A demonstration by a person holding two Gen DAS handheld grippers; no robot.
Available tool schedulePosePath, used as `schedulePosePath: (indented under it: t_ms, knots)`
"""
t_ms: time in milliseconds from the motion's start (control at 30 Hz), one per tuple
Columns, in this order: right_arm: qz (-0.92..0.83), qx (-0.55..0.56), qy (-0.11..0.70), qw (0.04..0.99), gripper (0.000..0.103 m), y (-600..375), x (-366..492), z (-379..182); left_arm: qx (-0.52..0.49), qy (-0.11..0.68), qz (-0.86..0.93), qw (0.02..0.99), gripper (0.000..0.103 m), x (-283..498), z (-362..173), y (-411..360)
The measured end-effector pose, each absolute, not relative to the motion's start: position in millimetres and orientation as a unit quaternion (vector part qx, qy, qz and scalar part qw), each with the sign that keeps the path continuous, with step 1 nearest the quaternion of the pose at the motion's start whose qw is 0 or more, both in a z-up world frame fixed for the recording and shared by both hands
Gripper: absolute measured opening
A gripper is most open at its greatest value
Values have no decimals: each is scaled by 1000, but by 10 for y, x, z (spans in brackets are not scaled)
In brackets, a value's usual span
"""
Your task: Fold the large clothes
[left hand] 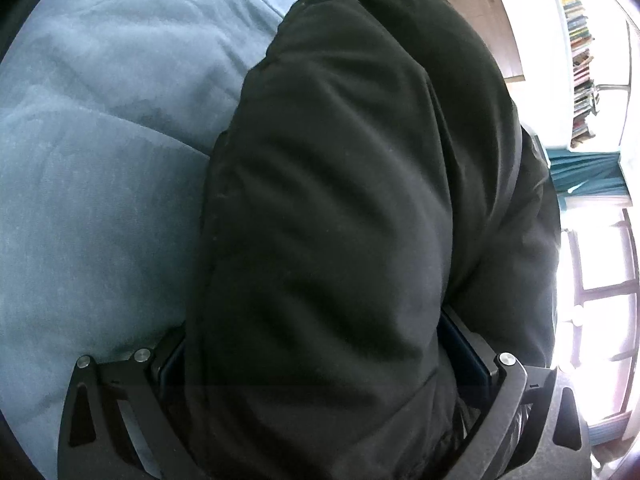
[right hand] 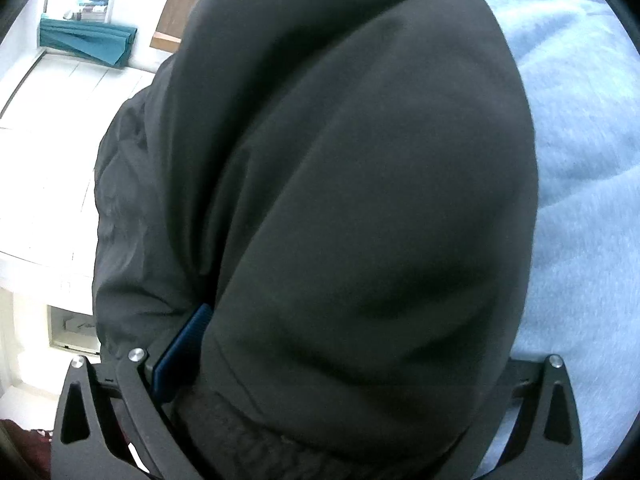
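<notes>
A large black jacket (left hand: 360,200) fills the middle of the left wrist view, bunched between my left gripper's (left hand: 320,360) jaws; the blue pads (left hand: 468,356) press its sides, so the gripper is shut on it. In the right wrist view the same jacket (right hand: 360,200) drapes thickly over my right gripper (right hand: 340,360). One blue pad (right hand: 184,348) shows against the fabric; the other is hidden under it. A ribbed knit cuff (right hand: 248,432) lies at the bottom. The jacket hangs over a light blue bedcover (left hand: 100,160).
The light blue bedcover also shows in the right wrist view (right hand: 580,160). A bookshelf (left hand: 580,60), a teal cloth (left hand: 584,172) and bright windows (left hand: 600,300) lie beyond the bed. White furniture (right hand: 48,160) and a wooden panel (right hand: 176,12) stand to the left.
</notes>
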State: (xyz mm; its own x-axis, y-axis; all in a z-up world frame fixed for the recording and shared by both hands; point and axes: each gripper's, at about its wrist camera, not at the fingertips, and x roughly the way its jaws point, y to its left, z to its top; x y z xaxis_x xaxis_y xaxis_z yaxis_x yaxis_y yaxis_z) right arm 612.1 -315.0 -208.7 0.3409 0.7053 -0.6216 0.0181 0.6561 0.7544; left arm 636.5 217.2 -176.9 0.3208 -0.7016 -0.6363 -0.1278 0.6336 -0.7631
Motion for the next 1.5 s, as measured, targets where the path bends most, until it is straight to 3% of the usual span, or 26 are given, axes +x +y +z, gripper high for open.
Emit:
schedulePosePath:
  t_ms: [200, 267, 333, 367, 433, 533, 600, 700, 1000, 1233, 1500]
  knots:
    - [240, 338, 535, 736, 103, -2982, 6071, -2039, -382, 543, -194, 722, 100, 6342, -1680, 2019]
    - [248, 341, 536, 732, 103, -2889, 6120, -2035, -386, 542, -197, 720, 94, 6283, -1652, 1977]
    - [256, 344, 534, 728, 101, -2799, 6128, -2022, -393, 539, -200, 717, 82, 6219, -1620, 1920]
    - [261, 351, 533, 725, 95, -2758, 6134, -2019, -397, 537, -201, 716, 78, 6198, -1604, 1901]
    - [265, 361, 526, 723, 84, -2700, 6125, -1986, -402, 533, -200, 717, 59, 6147, -1564, 1861]
    - [263, 370, 516, 726, 60, -2640, 6110, -1920, -403, 527, -194, 723, 42, 6115, -1462, 1769]
    - [257, 365, 514, 732, 46, -2590, 6102, -1855, -403, 523, -186, 727, 35, 6072, -1364, 1712]
    - [247, 359, 510, 742, 34, -2499, 6076, -1730, -401, 517, -180, 734, 28, 6021, -1200, 1639]
    - [234, 326, 496, 770, 22, -2419, 5961, -1210, -395, 482, -201, 756, 21, 5917, -700, 1570]
    - [248, 323, 470, 783, 20, -2626, 5670, -664, -387, 457, -236, 765, 20, 5812, -241, 1348]
    - [254, 337, 471, 775, 20, -2676, 5105, -332, -381, 464, -250, 760, 21, 5287, -201, 1613]
